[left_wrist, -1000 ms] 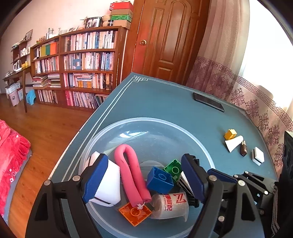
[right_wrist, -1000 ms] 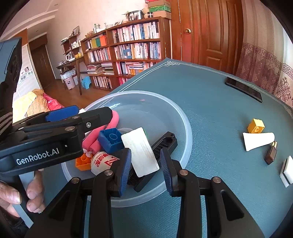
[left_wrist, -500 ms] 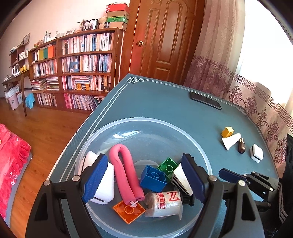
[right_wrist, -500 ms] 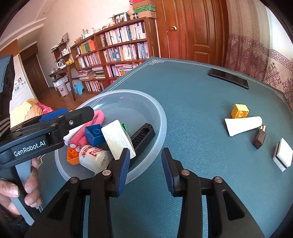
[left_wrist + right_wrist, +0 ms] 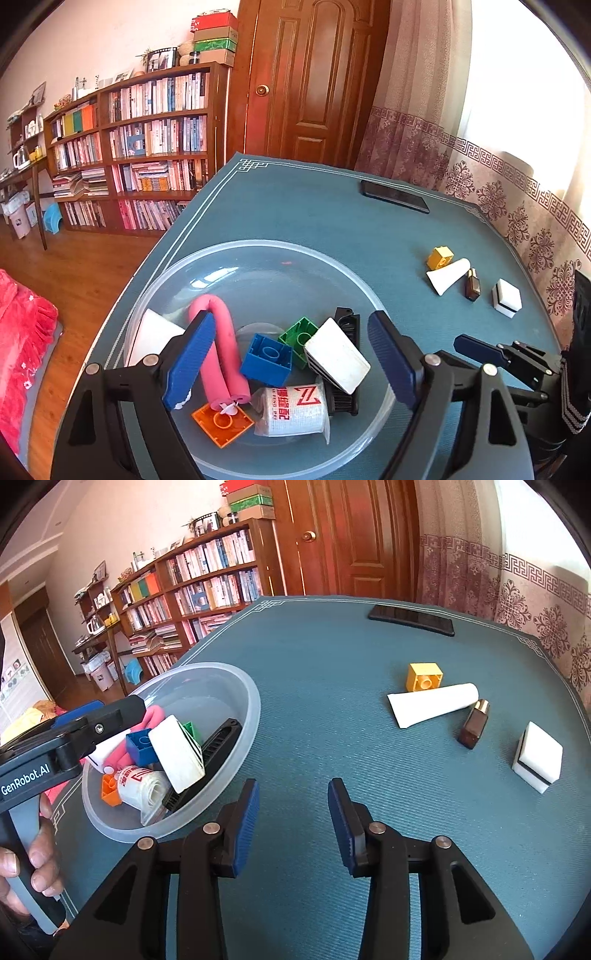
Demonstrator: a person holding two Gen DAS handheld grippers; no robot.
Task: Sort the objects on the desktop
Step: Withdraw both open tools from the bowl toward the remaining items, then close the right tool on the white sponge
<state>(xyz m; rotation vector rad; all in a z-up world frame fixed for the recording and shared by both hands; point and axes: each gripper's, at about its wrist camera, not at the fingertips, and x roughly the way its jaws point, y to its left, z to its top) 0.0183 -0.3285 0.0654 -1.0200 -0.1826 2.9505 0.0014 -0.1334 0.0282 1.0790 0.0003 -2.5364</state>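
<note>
A clear plastic bowl (image 5: 258, 254) (image 5: 243, 701) holds a pink foam tube (image 5: 221, 347), a blue brick (image 5: 267, 360), a green brick (image 5: 299, 332), an orange plate (image 5: 221, 424), a labelled white roll (image 5: 295, 410), a black comb-like piece (image 5: 218, 749) and a white eraser block (image 5: 338, 354) (image 5: 177, 753). My left gripper (image 5: 291, 365) hovers open over the bowl. My right gripper (image 5: 291, 812) is open above bare mat, right of the bowl. On the mat lie a yellow brick (image 5: 424, 675), a white tube (image 5: 432, 705), a brown bottle (image 5: 472, 725) and a white sponge block (image 5: 539, 757).
A black phone (image 5: 410, 619) lies near the far edge of the blue mat (image 5: 314, 657). A hand (image 5: 33, 864) grips the left tool's handle at the lower left. Bookshelves (image 5: 140, 147) and a wooden door (image 5: 306, 81) stand beyond the table.
My right gripper has pulled back out of the bowl and swung right over the mat, leaving the white eraser block resting in the bowl. The left gripper drew back slightly.
</note>
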